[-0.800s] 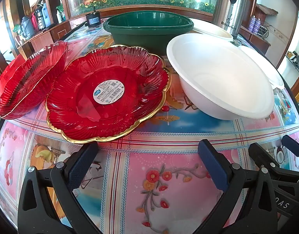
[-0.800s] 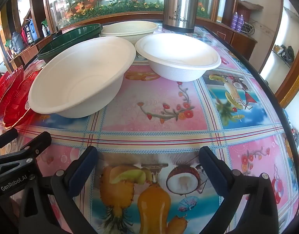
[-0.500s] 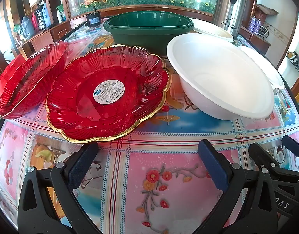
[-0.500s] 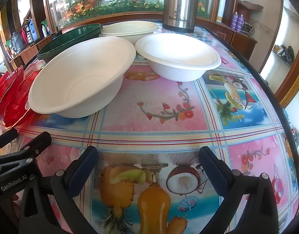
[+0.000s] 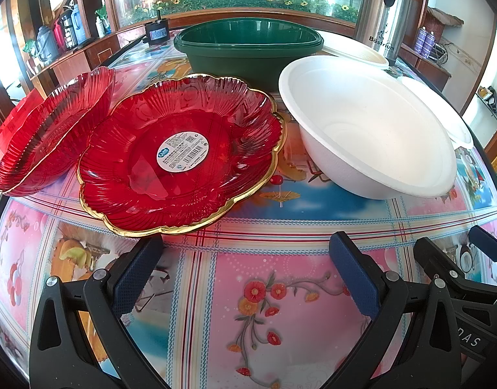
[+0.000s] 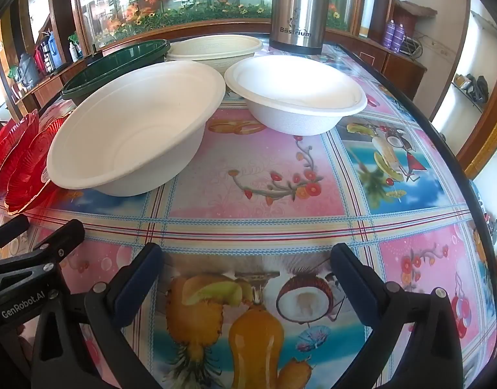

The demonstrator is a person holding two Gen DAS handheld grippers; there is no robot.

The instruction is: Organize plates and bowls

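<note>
A gold-rimmed red plate [image 5: 180,152] with a round sticker lies just beyond my left gripper [image 5: 245,265], which is open and holds nothing. A second red plate [image 5: 54,129] leans tilted at its left. Right of them a large white bowl [image 5: 368,129] rests tilted on the table; the right wrist view shows it too [image 6: 135,123], with a smaller white bowl [image 6: 297,97] upright beside it and a cream bowl [image 6: 216,48] behind. A dark green basin [image 5: 248,48] stands at the back. My right gripper [image 6: 245,272] is open over the tablecloth, well short of the bowls.
A steel thermos [image 6: 297,9] stands at the table's far end. The table [image 6: 264,175] wears a bright fruit-and-flower cloth; its right edge [image 6: 469,181] curves close by. Wooden cabinets and a planted window ledge lie beyond. The right gripper's side [image 5: 459,278] shows at the left view's lower right.
</note>
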